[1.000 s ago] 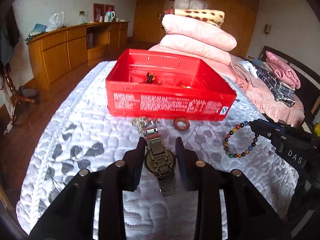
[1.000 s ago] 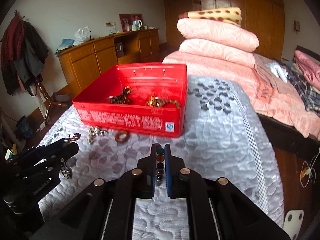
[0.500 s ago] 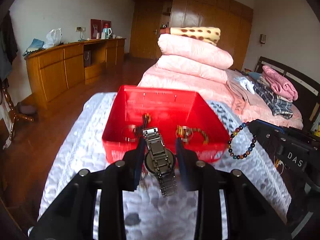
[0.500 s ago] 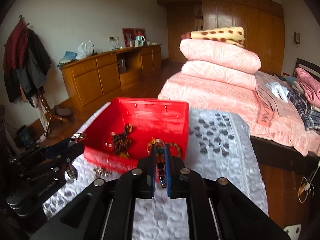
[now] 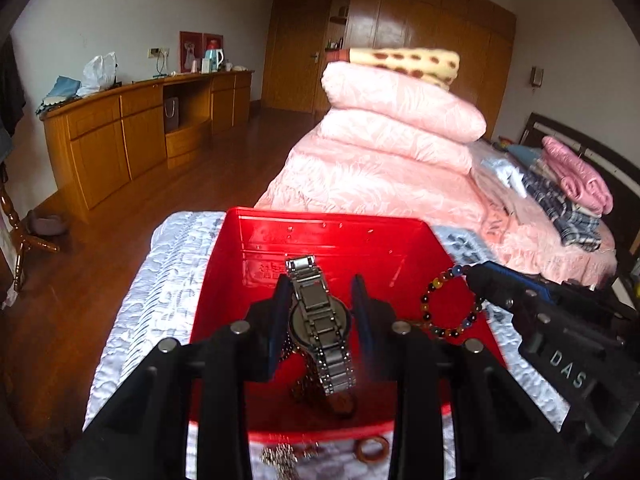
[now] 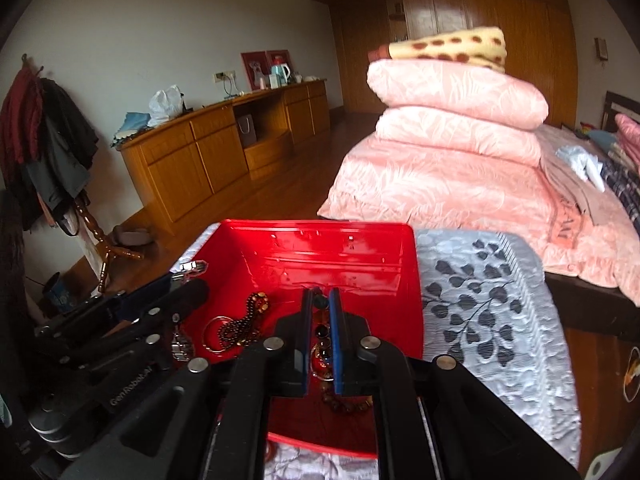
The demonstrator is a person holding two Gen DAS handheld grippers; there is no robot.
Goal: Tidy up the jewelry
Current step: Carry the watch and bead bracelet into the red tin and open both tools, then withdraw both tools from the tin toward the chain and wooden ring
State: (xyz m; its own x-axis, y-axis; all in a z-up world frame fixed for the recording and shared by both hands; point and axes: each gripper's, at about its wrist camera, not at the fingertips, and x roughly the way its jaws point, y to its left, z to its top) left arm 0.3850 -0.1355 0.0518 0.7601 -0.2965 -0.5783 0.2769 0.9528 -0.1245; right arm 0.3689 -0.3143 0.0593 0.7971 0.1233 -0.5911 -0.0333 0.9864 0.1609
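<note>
My left gripper (image 5: 320,292) is shut on a silver metal wristwatch (image 5: 319,318) and holds it above the open red box (image 5: 332,236). My right gripper (image 6: 320,300) is shut on a multicoloured bead bracelet (image 6: 322,334); the bracelet also shows in the left wrist view (image 5: 448,302), hanging over the box's right side. Inside the box (image 6: 344,252) lie a dark bead string (image 6: 244,320), a metal ring (image 6: 214,334) and other beads (image 6: 346,402). The left gripper shows in the right wrist view (image 6: 188,280) over the box's left side.
The box stands on a white quilted bed cover (image 6: 492,300). A brown ring (image 5: 373,449) and a silver chain (image 5: 280,458) lie on the cover in front of the box. Pink folded quilts (image 5: 400,120) are stacked behind. A wooden cabinet (image 5: 132,136) stands at the left wall.
Both grippers rose from the bed cover and moved forward over the red box, carrying the watch and the bead bracelet. The box now sits directly beneath them.
</note>
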